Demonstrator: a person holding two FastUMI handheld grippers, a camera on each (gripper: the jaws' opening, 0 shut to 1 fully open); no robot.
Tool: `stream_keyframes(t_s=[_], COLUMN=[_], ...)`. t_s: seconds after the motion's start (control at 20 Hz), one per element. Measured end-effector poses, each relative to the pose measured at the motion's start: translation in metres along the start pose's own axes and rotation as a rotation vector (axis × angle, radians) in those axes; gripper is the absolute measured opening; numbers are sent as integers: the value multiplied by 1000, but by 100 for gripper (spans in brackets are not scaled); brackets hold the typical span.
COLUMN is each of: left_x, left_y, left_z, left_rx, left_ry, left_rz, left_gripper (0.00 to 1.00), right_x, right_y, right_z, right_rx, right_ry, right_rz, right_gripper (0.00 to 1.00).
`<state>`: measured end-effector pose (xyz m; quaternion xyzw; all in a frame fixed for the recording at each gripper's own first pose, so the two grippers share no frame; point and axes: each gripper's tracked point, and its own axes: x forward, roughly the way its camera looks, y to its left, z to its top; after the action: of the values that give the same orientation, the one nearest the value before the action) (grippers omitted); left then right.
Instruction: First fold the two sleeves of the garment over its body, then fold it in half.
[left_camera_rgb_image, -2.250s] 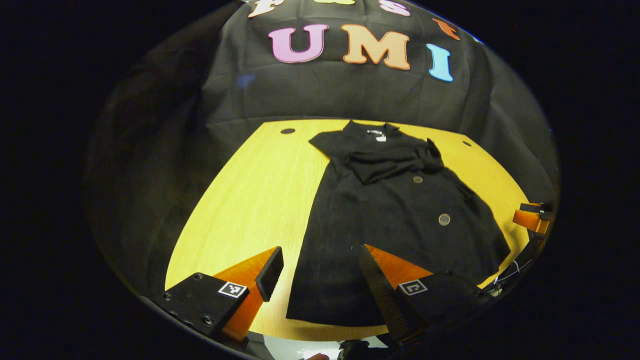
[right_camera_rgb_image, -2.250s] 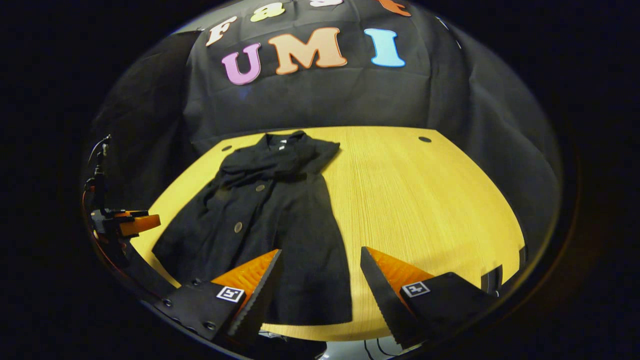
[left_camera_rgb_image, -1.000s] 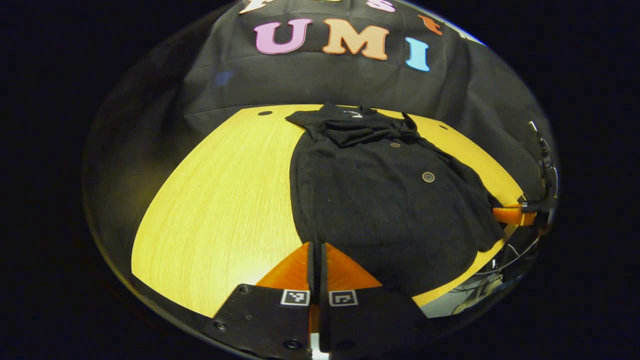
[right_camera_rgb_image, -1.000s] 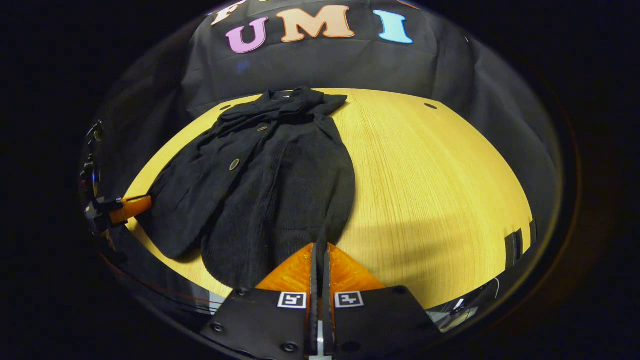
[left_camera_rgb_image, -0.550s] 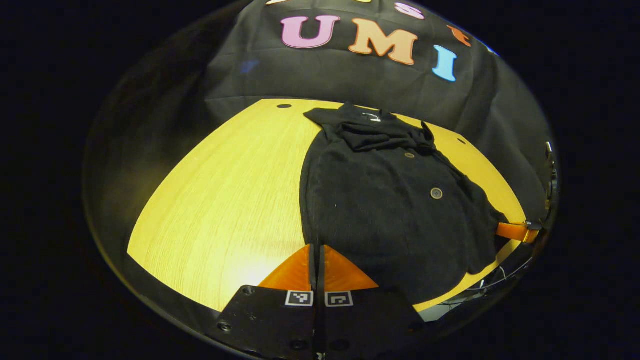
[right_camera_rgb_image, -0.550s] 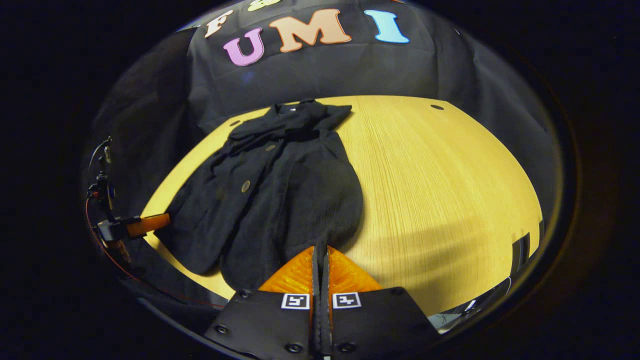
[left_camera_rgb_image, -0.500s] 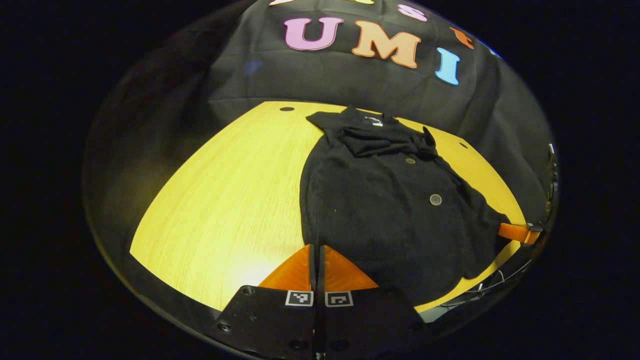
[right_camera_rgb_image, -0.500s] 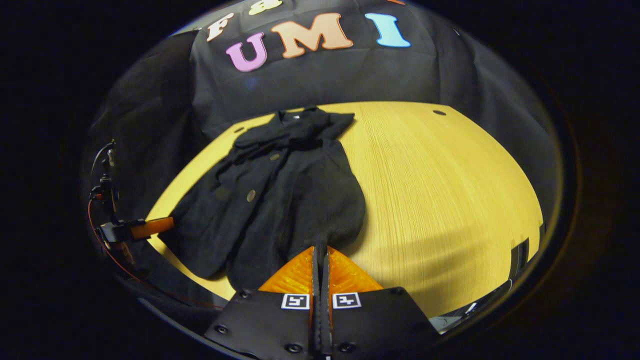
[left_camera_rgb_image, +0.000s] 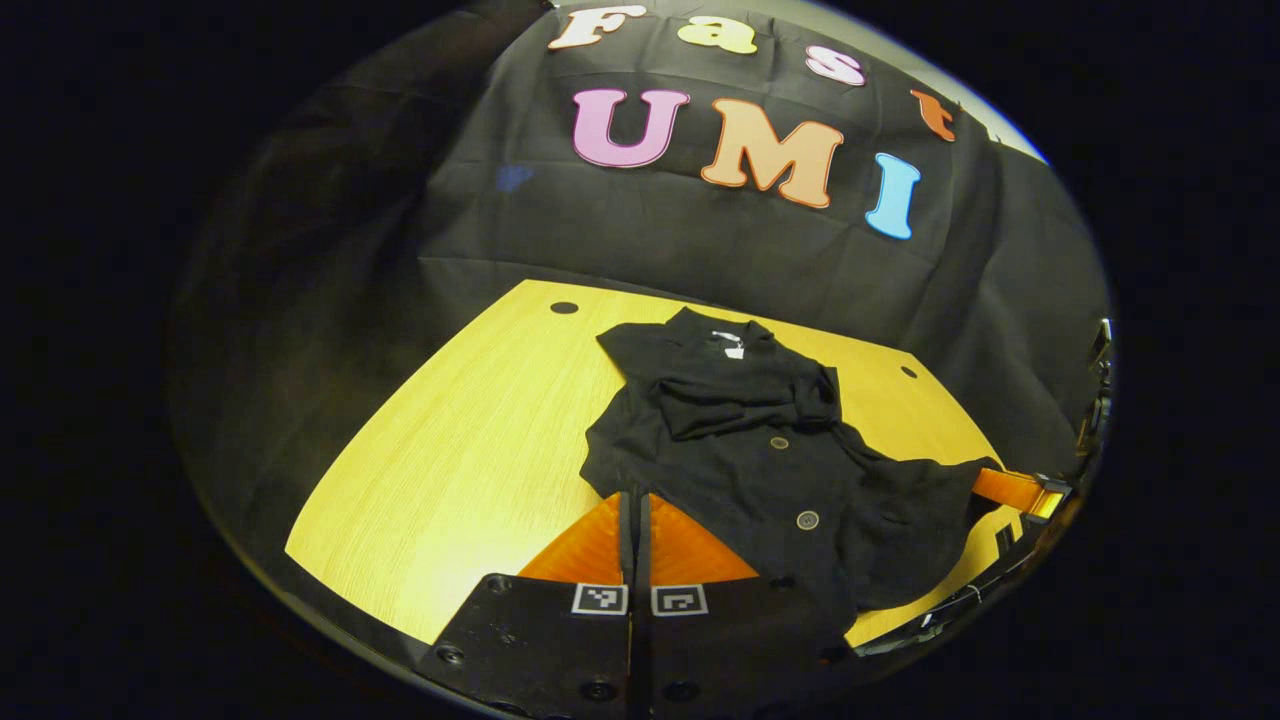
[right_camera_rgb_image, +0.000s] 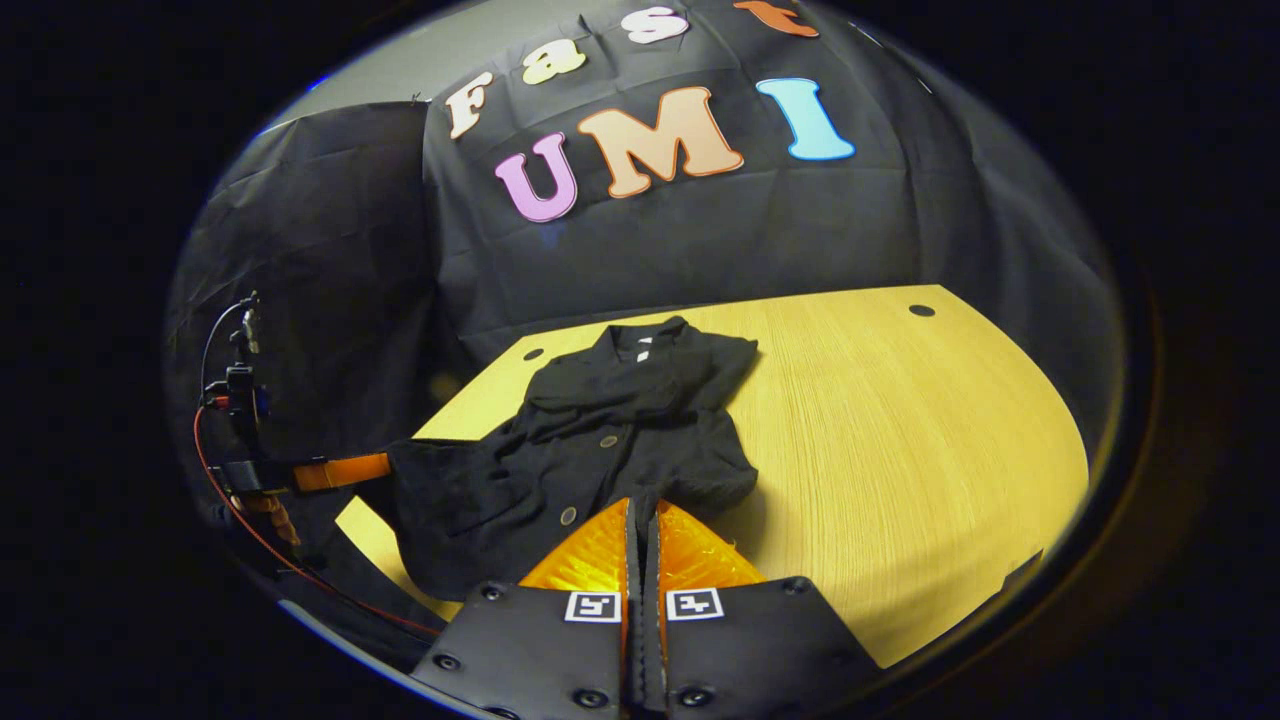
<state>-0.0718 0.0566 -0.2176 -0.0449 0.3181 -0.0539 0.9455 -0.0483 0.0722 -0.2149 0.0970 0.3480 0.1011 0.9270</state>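
Yellow wooden table (left_camera_rgb_image: 440, 450) carries the black garment (left_camera_rgb_image: 760, 450), its collar toward the booth wall. Left gripper (left_camera_rgb_image: 634, 500) is closed on the near hem corner and holds it raised; right gripper (right_camera_rgb_image: 643, 510) is likewise closed on the other corner.

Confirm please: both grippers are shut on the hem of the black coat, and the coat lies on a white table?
Not quite: the table is yellow wood, as the right gripper view shows. The left gripper and right gripper are shut on the hem of the black coat.
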Motion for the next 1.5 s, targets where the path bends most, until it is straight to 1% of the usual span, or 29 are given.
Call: stream_keyframes(t_s=[0.15,0.25,0.3,0.45,0.5,0.55,0.75,1.2,1.35,1.5], left_x=[10,20,26,42,49,55,86,158,181,209], left_y=[-1,2,4,6,6,8,6,8,11,20], left_z=[22,41,51,85,93,101,128,158,171,167], left_rx=[-4,-3,0,16,27,40,65,83,101,136], left_ry=[-23,-39,-51,-86,-96,-100,-110,-83,-117,-92], left_rz=[-20,-31,-33,-48,-53,-54,-69,-85,-87,-60], left_gripper=[0,0,0,0,0,0,0,0,0,0], right_x=[-2,12,16,29,34,39,67,124,143,164], right_y=[6,8,10,12,13,15,10,-6,-12,-25], right_z=[28,52,62,93,101,110,144,184,194,201], right_rx=[6,10,16,8,5,3,1,39,60,96], right_ry=[-51,-81,-94,-135,-143,-152,-179,-177,-179,-169], right_rz=[4,-1,-1,-6,-9,-10,-30,-72,-96,-132], right_gripper=[2,2,0,0,5,2,2,2,2,2])
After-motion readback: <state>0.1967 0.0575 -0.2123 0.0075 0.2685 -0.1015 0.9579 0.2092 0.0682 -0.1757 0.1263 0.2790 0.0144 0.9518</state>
